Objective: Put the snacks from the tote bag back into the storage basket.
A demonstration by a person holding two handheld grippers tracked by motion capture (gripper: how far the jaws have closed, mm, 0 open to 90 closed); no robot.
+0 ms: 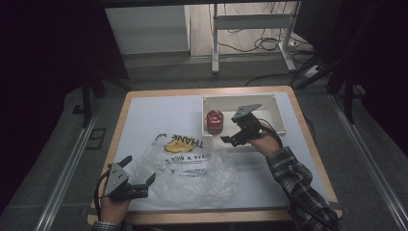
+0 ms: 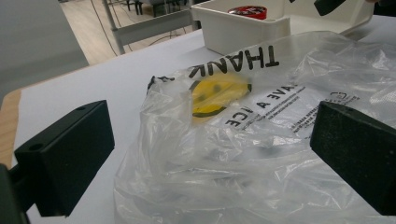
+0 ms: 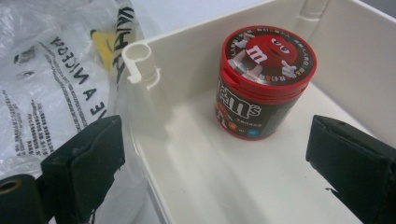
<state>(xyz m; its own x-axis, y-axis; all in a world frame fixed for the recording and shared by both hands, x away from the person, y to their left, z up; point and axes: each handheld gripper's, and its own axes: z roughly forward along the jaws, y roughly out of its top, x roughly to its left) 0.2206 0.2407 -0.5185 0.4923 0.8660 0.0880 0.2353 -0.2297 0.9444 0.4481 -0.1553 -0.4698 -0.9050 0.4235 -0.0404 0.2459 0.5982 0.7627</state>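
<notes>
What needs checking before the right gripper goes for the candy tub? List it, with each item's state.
1. Right gripper jaws open, nothing between them: ok.
2. Candy tub upright in the white bin, lid on: ok.
3. Tub lies ahead between the jaws in the right gripper view: ok.
4. Bin's near wall stands close to one jaw and may catch it: not ok.
5. Plastic bag lies outside the bin, clear of the tub: ok.
6. Left gripper open at the bag's edge, no grip on it: ok.

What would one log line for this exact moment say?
right claw: open, aimed at candy tub in white bin | left claw: open at plastic bag edge | tub: upright, untouched
</notes>
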